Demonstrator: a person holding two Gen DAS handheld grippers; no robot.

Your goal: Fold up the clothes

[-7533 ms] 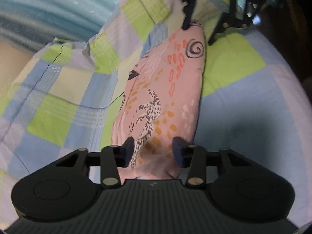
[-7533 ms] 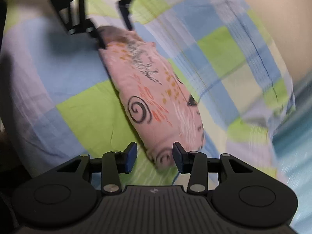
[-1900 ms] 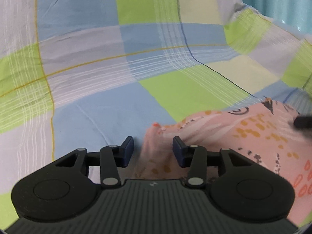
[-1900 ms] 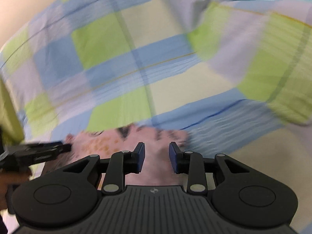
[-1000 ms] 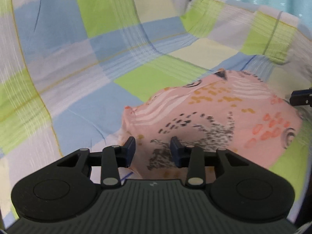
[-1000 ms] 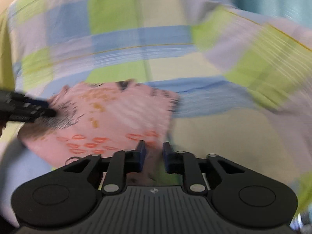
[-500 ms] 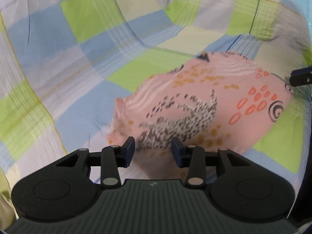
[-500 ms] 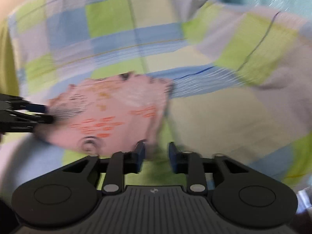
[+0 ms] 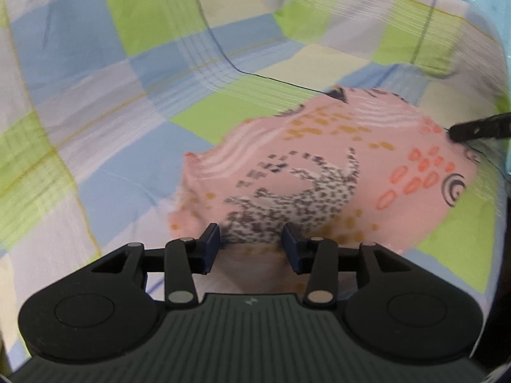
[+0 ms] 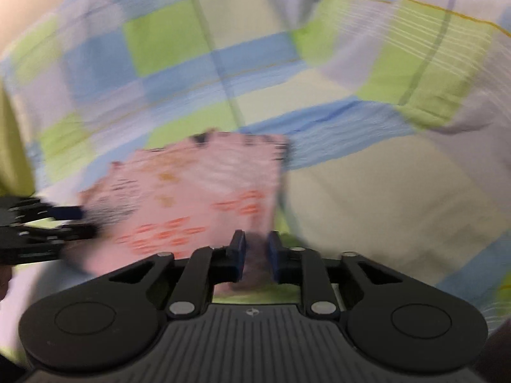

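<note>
Since half a second ago, the pink printed garment [image 9: 322,172] is seen a little further out from the left gripper [image 9: 251,244], and the right gripper [image 10: 256,253], then parted, is now drawn nearly together on a fold at the garment's near edge. Compared with the long narrow strip of several seconds back, the garment is now a broad, shorter panel lying flat on the checked bedsheet [image 9: 121,102].

It is judged light, soft and limp, with no stiffness of its own: it will sag and bunch wherever it is not held, and layers may slide apart. Hold is best taken at corners or along the folded edge, pinching all layers together.

The left gripper's fingers are held apart, with the near hem between or just below them; no grip is evident. The right wrist view is blurred, so the right grip is a judgement.
</note>
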